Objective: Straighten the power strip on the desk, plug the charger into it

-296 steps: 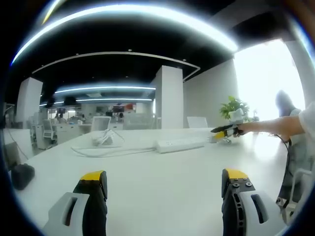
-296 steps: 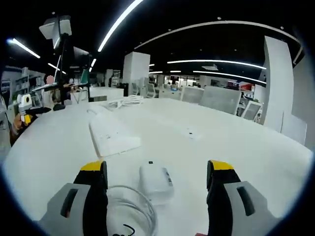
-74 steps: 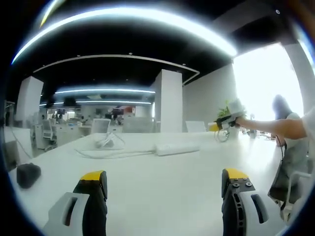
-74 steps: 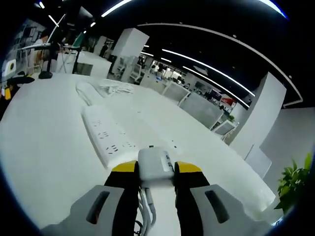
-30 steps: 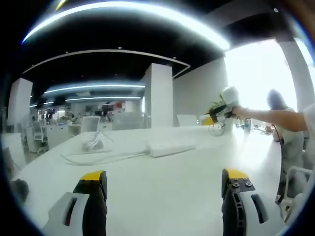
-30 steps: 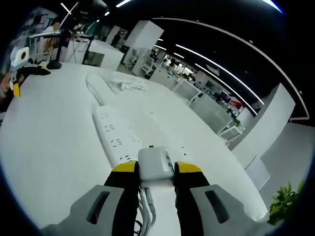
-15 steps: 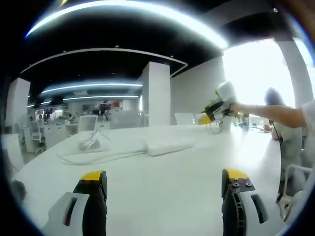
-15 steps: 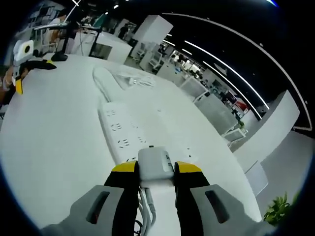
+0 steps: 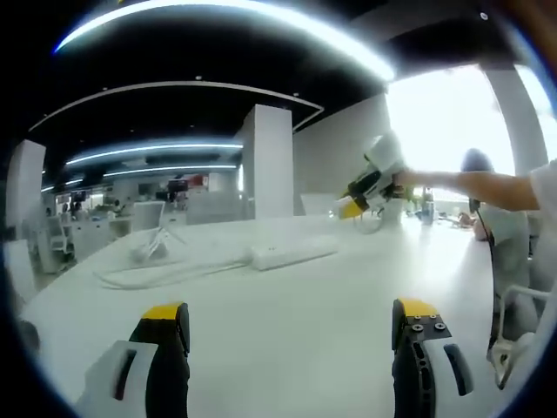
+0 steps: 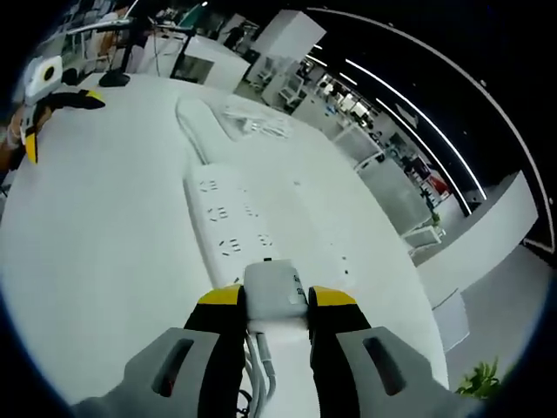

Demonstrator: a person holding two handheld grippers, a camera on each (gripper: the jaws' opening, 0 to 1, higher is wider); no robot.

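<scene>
The white power strip [image 10: 228, 228] lies flat on the white desk [image 10: 104, 226], sockets up, its near end just ahead of my right gripper [image 10: 273, 303]. That gripper is shut on the white charger [image 10: 274, 283], whose cable hangs down between the jaws. In the left gripper view the strip [image 9: 291, 252] lies far across the desk, and the right gripper [image 9: 365, 185] hovers above its right end on a person's arm. My left gripper [image 9: 287, 320] stands open over bare desk, well short of the strip. It also appears at the left edge as the left gripper [image 10: 48, 100].
The strip's white cord [image 9: 165, 270] trails left to a loose bundle of cable [image 10: 252, 124]. A person's arm and body [image 9: 513, 209] stand at the desk's right side. Office desks, chairs and a white pillar [image 9: 265, 161] fill the background.
The right gripper with the charger has come closer over the power strip's near end. In the left gripper view it has moved left toward the strip. The left gripper stays open.
</scene>
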